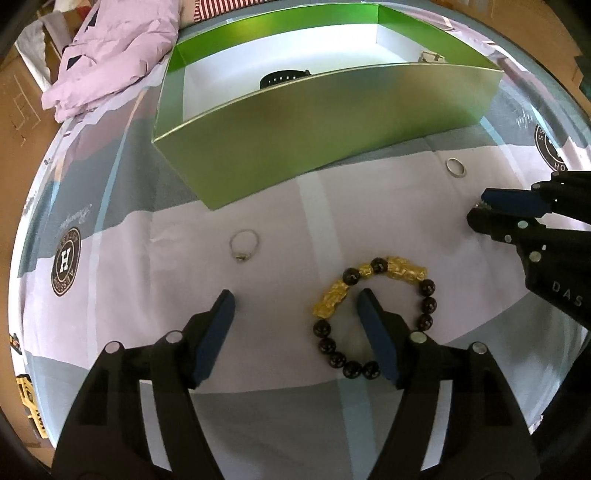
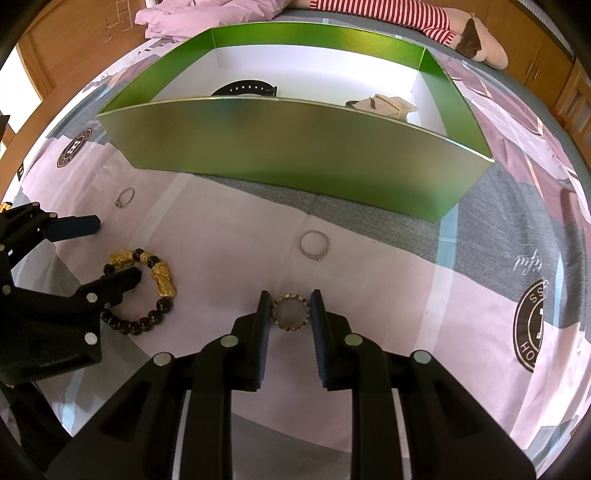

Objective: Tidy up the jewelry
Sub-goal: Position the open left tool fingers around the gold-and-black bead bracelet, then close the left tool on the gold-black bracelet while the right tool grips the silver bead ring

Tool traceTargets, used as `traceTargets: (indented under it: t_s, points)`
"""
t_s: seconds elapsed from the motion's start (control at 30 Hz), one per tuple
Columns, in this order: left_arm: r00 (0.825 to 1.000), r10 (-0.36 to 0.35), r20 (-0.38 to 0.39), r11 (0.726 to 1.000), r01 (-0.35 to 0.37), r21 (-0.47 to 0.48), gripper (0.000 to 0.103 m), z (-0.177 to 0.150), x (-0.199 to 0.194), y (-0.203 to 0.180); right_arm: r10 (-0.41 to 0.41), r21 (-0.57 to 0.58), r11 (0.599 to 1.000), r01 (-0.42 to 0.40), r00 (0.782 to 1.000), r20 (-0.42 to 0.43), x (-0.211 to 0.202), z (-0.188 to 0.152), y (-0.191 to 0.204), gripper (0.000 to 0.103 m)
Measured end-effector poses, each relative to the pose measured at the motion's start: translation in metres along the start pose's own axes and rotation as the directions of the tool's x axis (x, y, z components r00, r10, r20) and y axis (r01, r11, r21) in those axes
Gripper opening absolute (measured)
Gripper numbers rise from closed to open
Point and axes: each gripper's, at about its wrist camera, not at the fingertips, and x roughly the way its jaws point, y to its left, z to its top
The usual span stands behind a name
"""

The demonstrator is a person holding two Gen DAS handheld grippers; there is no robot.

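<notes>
A black and gold bead bracelet (image 1: 373, 314) lies on the bedsheet. My left gripper (image 1: 295, 299) is open, and its right finger rests inside the bracelet loop. The bracelet also shows in the right wrist view (image 2: 142, 288). My right gripper (image 2: 290, 301) has its jaws on both sides of a studded gold ring (image 2: 290, 312), touching or nearly touching it. A thin silver ring (image 2: 314, 244) lies just beyond it. Another silver ring (image 1: 243, 245) lies ahead of my left gripper. A green box (image 1: 325, 122) stands behind, with a black band (image 1: 282, 78) inside.
A beige item (image 2: 384, 104) lies in the box's right corner. Pink clothing (image 1: 110, 51) is heaped at the back left. A striped plush toy (image 2: 424, 18) lies behind the box. The bed's wooden surround (image 2: 554, 74) is at the right.
</notes>
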Motion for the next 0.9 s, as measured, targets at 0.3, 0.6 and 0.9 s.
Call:
traceTargets:
  t_s: [0.3, 0.6, 0.9]
  points:
    - [1.0, 0.007, -0.005, 1.0, -0.007, -0.003, 0.073, 0.0, 0.0, -0.002, -0.006, -0.004, 1.0, 0.006, 1.0, -0.001, 0.0, 0.0, 0.001, 0.022]
    - [1.0, -0.004, 0.013, 1.0, 0.004, -0.003, 0.054, -0.003, -0.002, -0.007, -0.01, -0.005, 1.0, 0.01, 1.0, -0.003, 0.0, 0.001, 0.002, 0.024]
    - [0.999, -0.045, 0.021, 0.999, 0.045, 0.014, 0.038, -0.005, -0.006, -0.015, -0.034, -0.007, 0.999, 0.034, 0.999, 0.0, 0.002, 0.001, 0.003, 0.038]
